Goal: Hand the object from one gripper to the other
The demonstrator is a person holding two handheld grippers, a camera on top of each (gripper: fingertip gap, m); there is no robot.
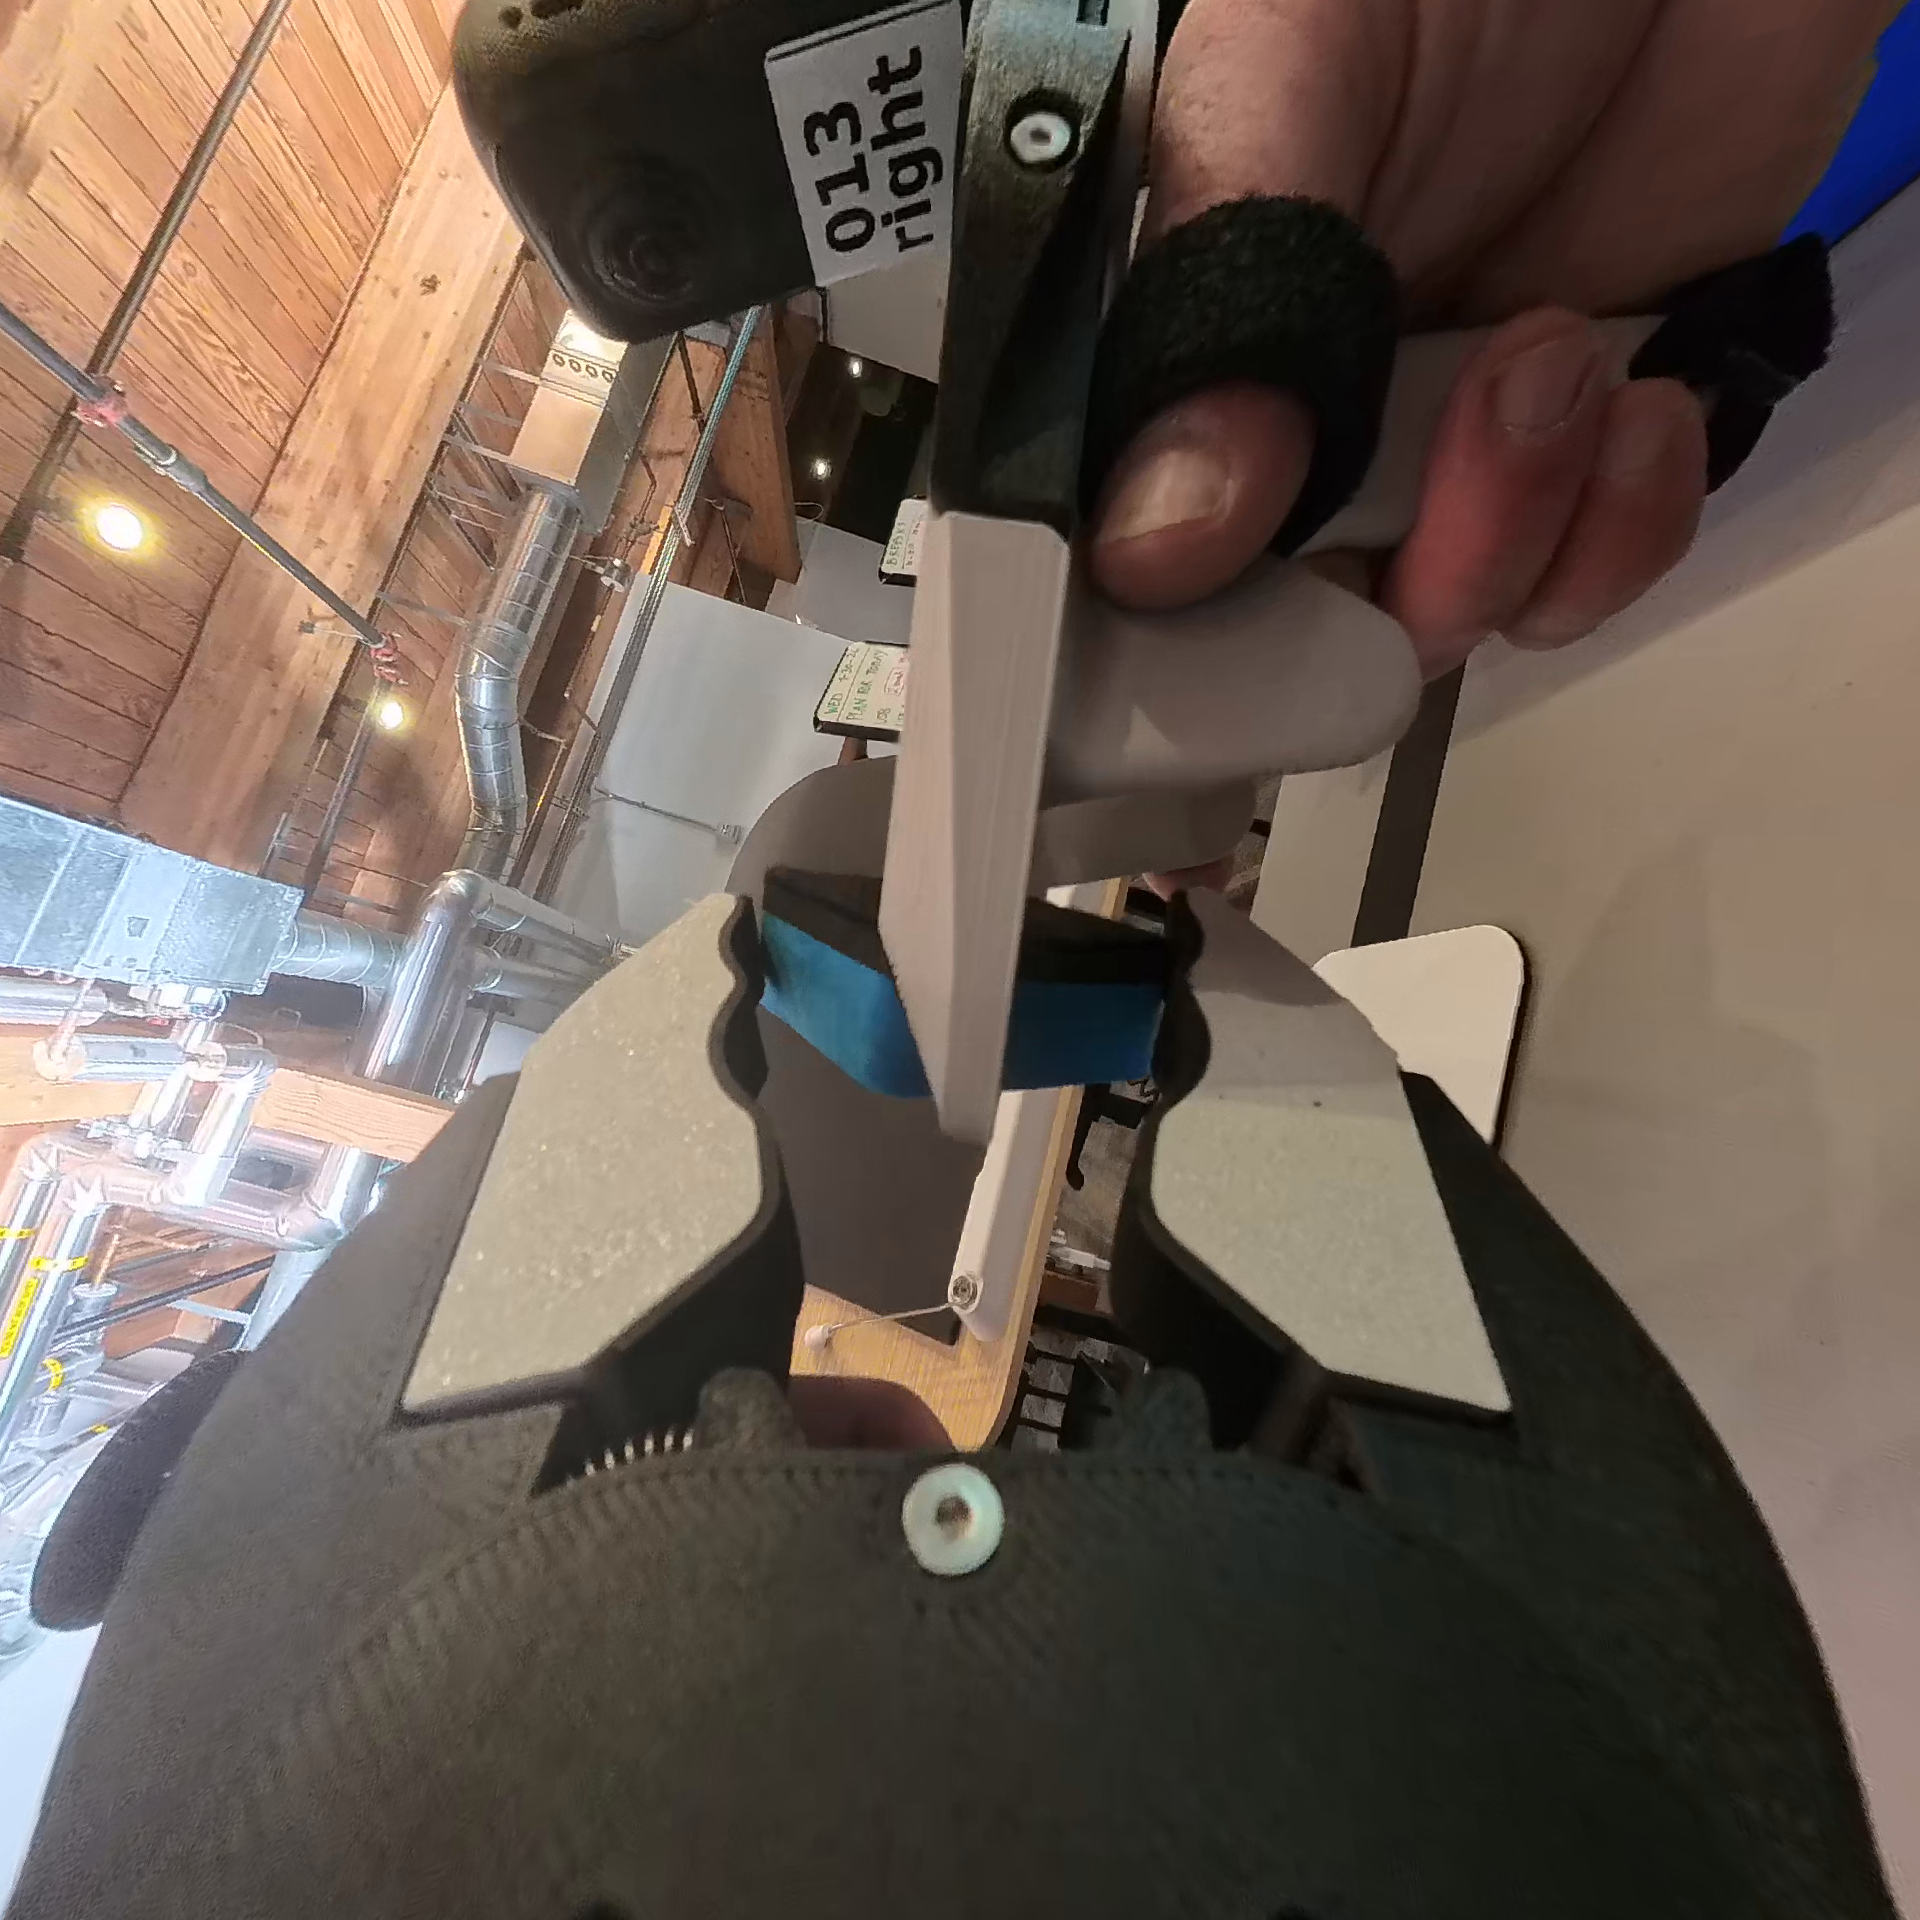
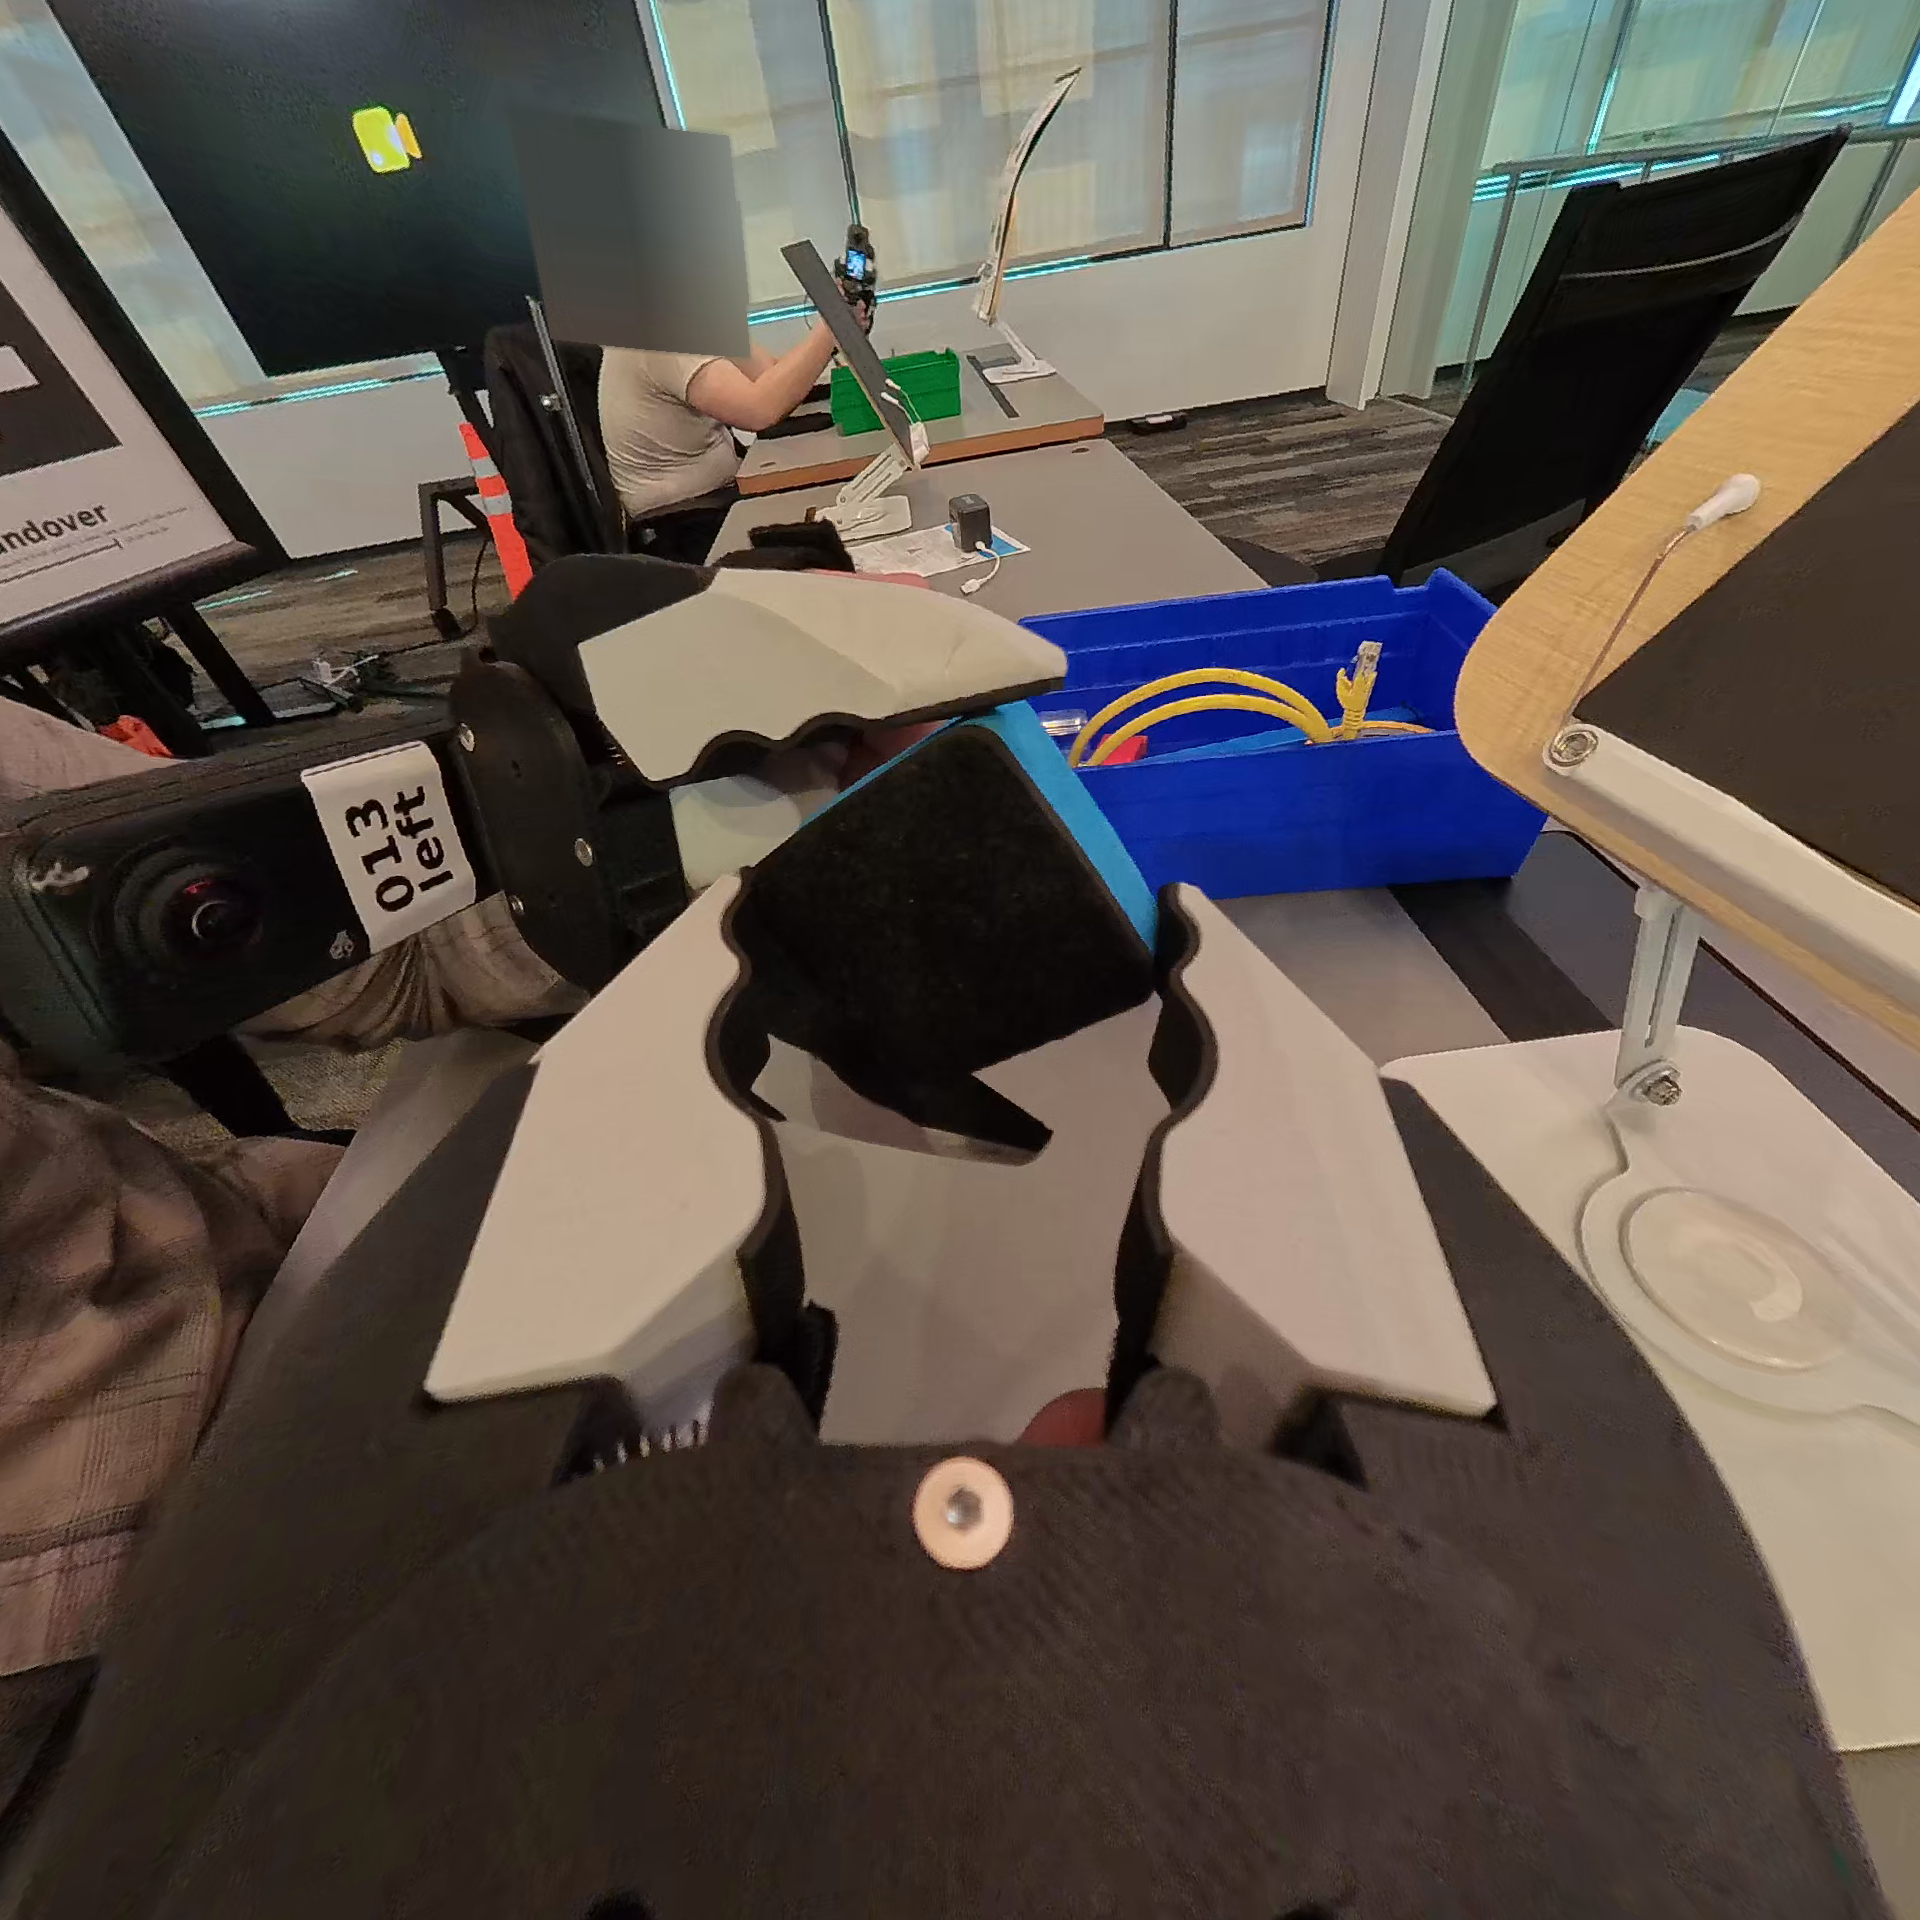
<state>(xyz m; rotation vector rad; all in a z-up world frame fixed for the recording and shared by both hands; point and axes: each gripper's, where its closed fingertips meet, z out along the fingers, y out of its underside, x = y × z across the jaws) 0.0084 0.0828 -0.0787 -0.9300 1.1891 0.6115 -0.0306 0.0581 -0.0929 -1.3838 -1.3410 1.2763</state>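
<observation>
Meeting in mid-air above the bench [image 2: 1351,966], two hand-held grippers share one object: a blue block with a black felt face [image 2: 935,914], apparently a board eraser. In the right wrist view the right gripper [image 2: 951,982] has its jaws closed part-way onto the block's sides at frame centre, while the left gripper [image 2: 831,727] reaches in from the left edge, its upper finger lying over the block's top edge. In the left wrist view the block [image 1: 831,1023] spans the gap between the left gripper [image 1: 961,1003] fingertips, touching both, and a grey finger of the right gripper [image 1: 966,831] crosses in front of it; a hand [image 1: 1455,343] grips that tool at upper right. Behind, right of centre in the right wrist view, a blue bin [image 2: 1299,821] holds a yellow cable [image 2: 1226,696].
</observation>
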